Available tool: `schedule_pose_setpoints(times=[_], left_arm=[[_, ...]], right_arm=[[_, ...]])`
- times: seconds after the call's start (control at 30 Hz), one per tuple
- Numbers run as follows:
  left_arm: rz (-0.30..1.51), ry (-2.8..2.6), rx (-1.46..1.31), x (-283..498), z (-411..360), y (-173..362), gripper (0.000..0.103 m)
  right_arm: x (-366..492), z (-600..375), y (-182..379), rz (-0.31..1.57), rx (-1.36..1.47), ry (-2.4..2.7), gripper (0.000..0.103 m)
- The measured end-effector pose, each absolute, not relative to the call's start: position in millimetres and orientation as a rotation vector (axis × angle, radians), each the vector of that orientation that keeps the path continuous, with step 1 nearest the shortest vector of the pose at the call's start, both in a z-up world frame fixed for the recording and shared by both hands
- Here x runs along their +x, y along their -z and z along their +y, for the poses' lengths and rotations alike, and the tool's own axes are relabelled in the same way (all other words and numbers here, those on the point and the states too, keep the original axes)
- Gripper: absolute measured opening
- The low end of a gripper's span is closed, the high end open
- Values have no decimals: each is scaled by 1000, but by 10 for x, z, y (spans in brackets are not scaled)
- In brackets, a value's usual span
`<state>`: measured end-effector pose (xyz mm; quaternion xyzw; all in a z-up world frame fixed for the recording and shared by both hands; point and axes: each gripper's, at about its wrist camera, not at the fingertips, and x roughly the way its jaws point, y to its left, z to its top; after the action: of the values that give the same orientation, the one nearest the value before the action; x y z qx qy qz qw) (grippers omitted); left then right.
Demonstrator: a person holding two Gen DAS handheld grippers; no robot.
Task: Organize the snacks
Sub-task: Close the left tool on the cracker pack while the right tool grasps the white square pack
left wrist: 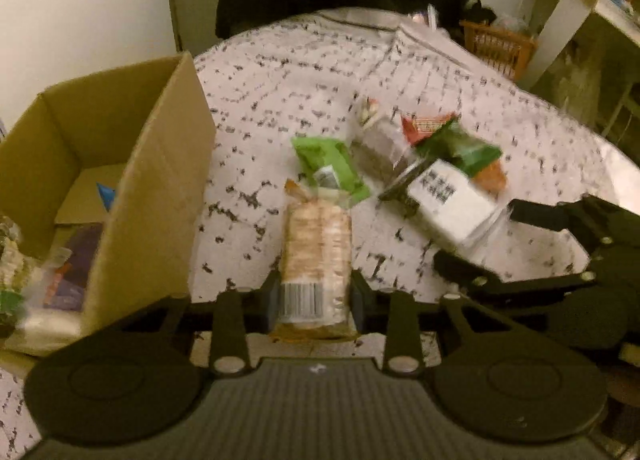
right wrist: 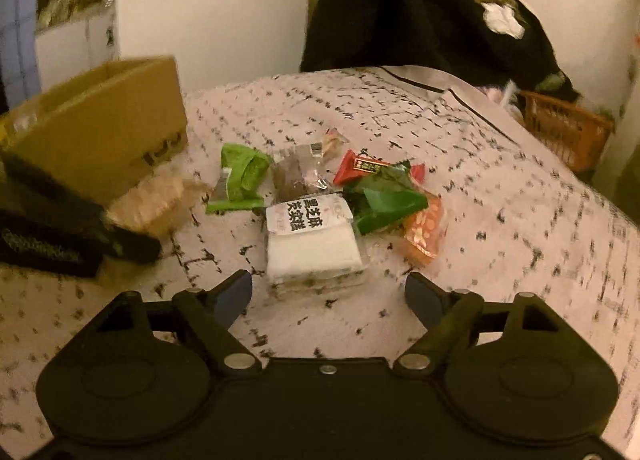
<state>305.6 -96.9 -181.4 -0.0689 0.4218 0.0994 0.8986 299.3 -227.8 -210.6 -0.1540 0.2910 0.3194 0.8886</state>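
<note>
My left gripper [left wrist: 316, 296] is shut on a clear pack of pale round crackers [left wrist: 316, 248], pads against its two sides near the barcode end. In the right wrist view the left gripper [right wrist: 120, 244] and the cracker pack [right wrist: 148, 207] show at the left edge. My right gripper [right wrist: 328, 292] stands open, its fingers either side of the near end of a white labelled pack [right wrist: 312, 248] without touching it. Behind lie a light green packet [right wrist: 240, 179], a brown cake in clear wrap [right wrist: 296, 175], a red packet [right wrist: 360, 167], a dark green packet [right wrist: 384, 195] and an orange one [right wrist: 424, 232].
An open cardboard box [left wrist: 152, 163] stands at the left on the speckled tablecloth [left wrist: 300, 71], with several snacks inside. A dark garment [right wrist: 400, 7] hangs beyond the far edge. An orange basket [right wrist: 564, 131] sits off the table at the right.
</note>
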Motion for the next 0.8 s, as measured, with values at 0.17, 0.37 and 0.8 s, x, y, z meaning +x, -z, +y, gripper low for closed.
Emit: schedule_pose_setpoints(times=[0.17, 0.37, 0.8], left_arm=[[850, -177, -164, 3012, -949, 1695, 33], [834, -170, -188, 2969, -892, 1597, 33], [773, -105, -138, 2761, -984, 1436, 33]], right_arm=[[3038, -2128, 2055, 578, -460, -681, 83], [3066, -1948, 2035, 621, -521, -723, 62], [2631, -1915, 1643, 613, -592, -605, 48]])
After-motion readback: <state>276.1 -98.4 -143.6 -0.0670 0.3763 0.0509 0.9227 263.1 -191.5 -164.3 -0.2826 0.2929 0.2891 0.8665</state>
